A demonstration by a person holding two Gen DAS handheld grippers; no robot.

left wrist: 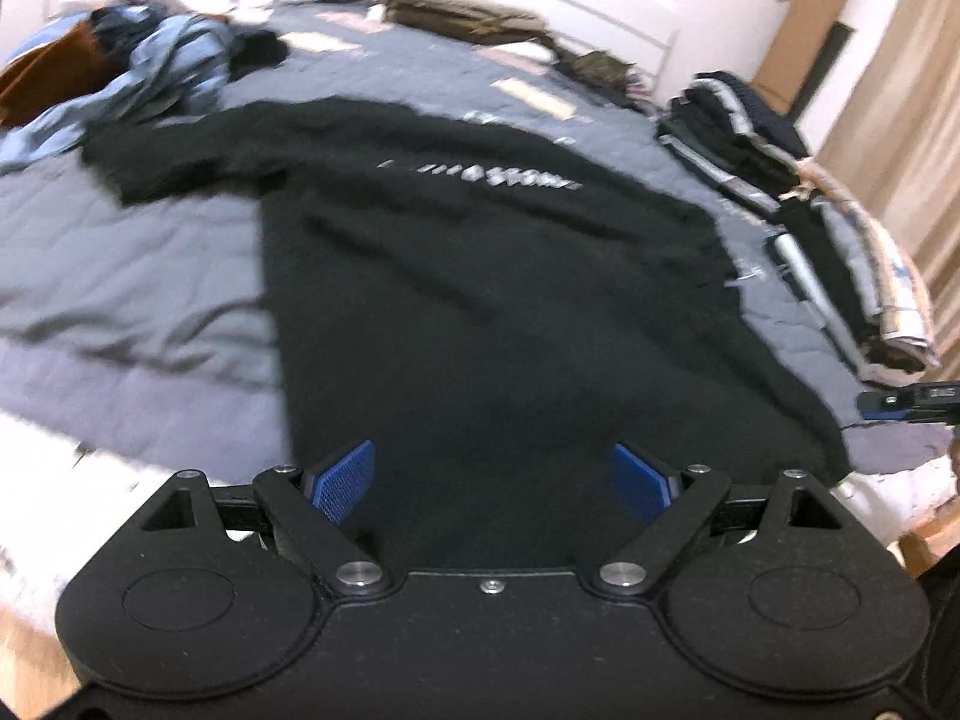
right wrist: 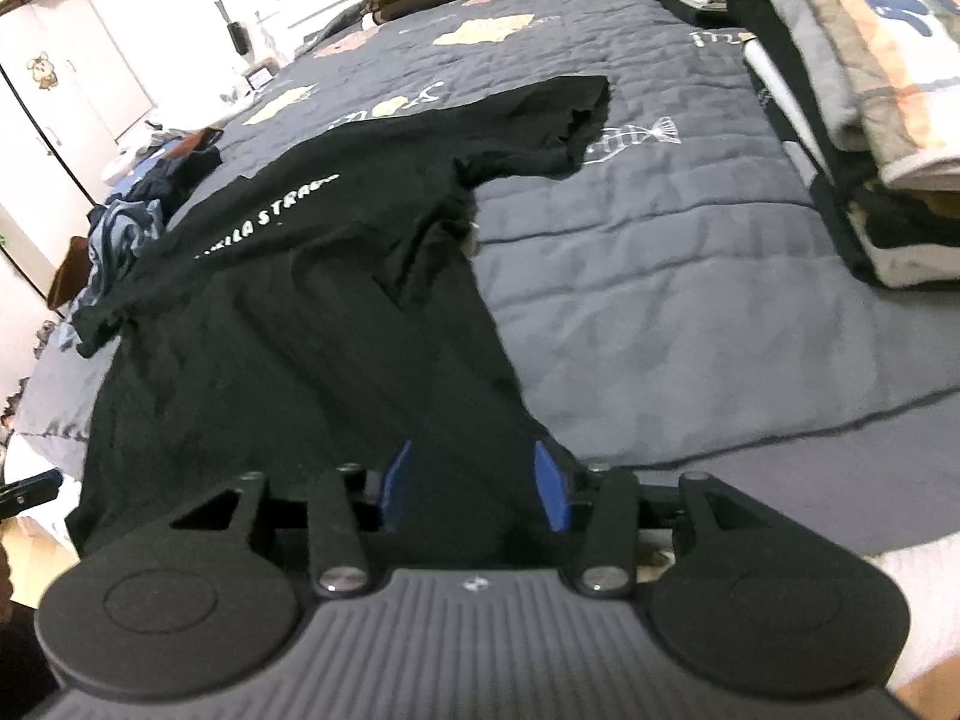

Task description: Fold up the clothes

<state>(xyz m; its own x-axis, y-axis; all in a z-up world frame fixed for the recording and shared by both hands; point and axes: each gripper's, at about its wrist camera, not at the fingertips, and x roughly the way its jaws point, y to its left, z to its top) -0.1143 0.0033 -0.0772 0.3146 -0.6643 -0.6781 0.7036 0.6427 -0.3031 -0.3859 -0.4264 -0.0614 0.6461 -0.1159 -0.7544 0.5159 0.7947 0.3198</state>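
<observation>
I saw the bed [left wrist: 150,276] filling both views, covered in a grey-blue quilt [right wrist: 660,300] printed with pale patches and a white fish-skeleton drawing. The black T-shirt [left wrist: 480,276] lay spread flat across the middle of it, front up, with a line of white lettering [right wrist: 264,219] across the chest. Its hem hung toward me at the near edge of the bed, and its sleeves pointed out to either side; the one in the right wrist view was rumpled at its cuff.

A stack of folded clothes [right wrist: 840,120] sat along the right side of the bed, well apart from the shirt. A crumpled light-blue garment [left wrist: 162,72] lay in a heap near the far left corner, beside something rust-brown. A tan bundle [left wrist: 456,6] rested at the head of the bed.

My left tool [left wrist: 492,480] was wide open over the shirt's hem, blue pads [left wrist: 342,480] apart, gripping nothing. My right tool [right wrist: 474,480] was also open, narrower, with the shirt's lower right edge lying between its pads; I could not tell whether they touched the cloth.
</observation>
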